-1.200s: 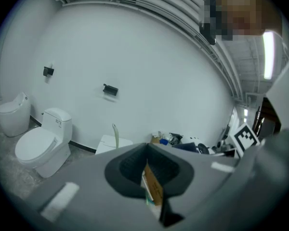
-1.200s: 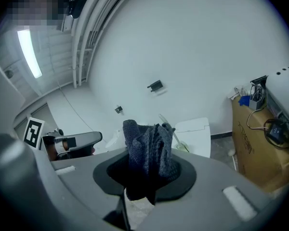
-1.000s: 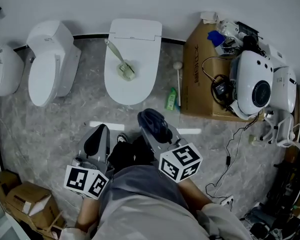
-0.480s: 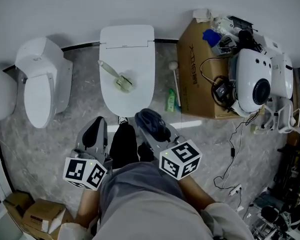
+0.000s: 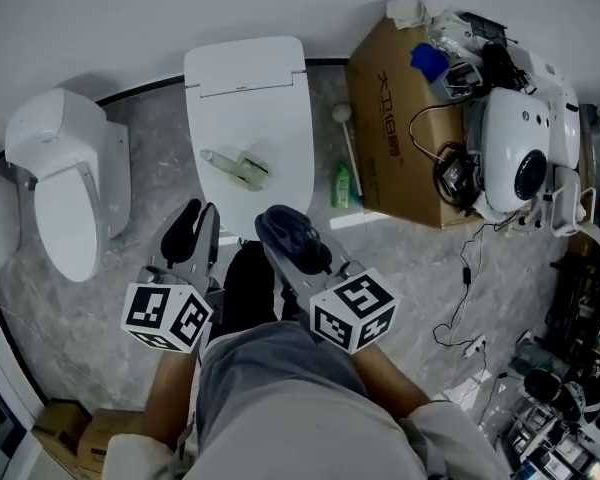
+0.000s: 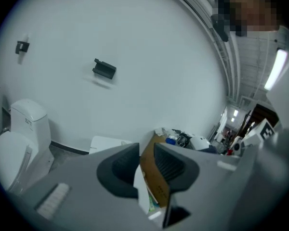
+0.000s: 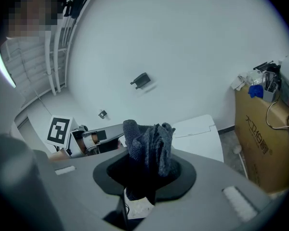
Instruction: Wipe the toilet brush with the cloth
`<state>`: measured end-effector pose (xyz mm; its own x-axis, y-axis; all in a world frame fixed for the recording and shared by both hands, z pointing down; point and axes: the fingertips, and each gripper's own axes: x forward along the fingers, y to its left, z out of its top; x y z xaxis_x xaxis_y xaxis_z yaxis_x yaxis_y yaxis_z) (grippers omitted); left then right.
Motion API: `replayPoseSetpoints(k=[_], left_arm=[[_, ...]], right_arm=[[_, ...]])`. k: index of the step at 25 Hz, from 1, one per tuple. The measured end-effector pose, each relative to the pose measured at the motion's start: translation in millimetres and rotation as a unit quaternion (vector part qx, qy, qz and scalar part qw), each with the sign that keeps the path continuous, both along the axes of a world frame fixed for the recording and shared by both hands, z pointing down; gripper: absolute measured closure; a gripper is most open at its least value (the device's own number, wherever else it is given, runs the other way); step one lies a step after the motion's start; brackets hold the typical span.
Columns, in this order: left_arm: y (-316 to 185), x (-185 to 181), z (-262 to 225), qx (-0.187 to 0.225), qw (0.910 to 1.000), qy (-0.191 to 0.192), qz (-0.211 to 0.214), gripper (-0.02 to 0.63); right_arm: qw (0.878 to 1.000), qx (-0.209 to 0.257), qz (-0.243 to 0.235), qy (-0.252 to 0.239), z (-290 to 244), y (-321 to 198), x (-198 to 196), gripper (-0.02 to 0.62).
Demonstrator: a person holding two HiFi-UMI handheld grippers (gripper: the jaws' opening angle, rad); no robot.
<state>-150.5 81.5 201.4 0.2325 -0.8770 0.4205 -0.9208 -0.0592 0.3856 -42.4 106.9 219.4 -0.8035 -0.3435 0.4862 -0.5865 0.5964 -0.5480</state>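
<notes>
My right gripper (image 7: 145, 174) pinches the cloth (image 7: 149, 143); my left gripper (image 6: 145, 166) is slightly spread, empty. The brush (image 5: 235, 168) lies mid toilet lid (image 5: 270, 88).

Makeshift lab (toilets (image 5: 265, 108), cabled gear (image 5: 450, 173)).

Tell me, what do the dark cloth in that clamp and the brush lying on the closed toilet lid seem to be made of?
Cloth: looks like knitted or woven fabric, dark grey and matt; a coarse ribbed texture and soft folds show.
Toilet brush: probably plastic, pale and smooth along the handle; the head is too small to tell.
</notes>
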Motion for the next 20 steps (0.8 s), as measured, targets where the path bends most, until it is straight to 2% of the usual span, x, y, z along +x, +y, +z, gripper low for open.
replayPoseSetpoints(k=[5,11,20], left_arm=[[-30,-22,29,-0.014,0.9996,0.025,0.006,0.606],[-60,-38,58,-0.029,0.9981,0.054,0.003,0.606],[-86,-39,80,-0.022,0.9969,0.075,-0.014,0.606]], right_arm=[[1.0,0.002,0.004,0.005,10,-21,-26,0.505],[1.0,-0.005,0.01,-0.002,20,-43,-36,0.503],[1.0,-0.003,-0.011,-0.013,54,-82,-38,0.494]])
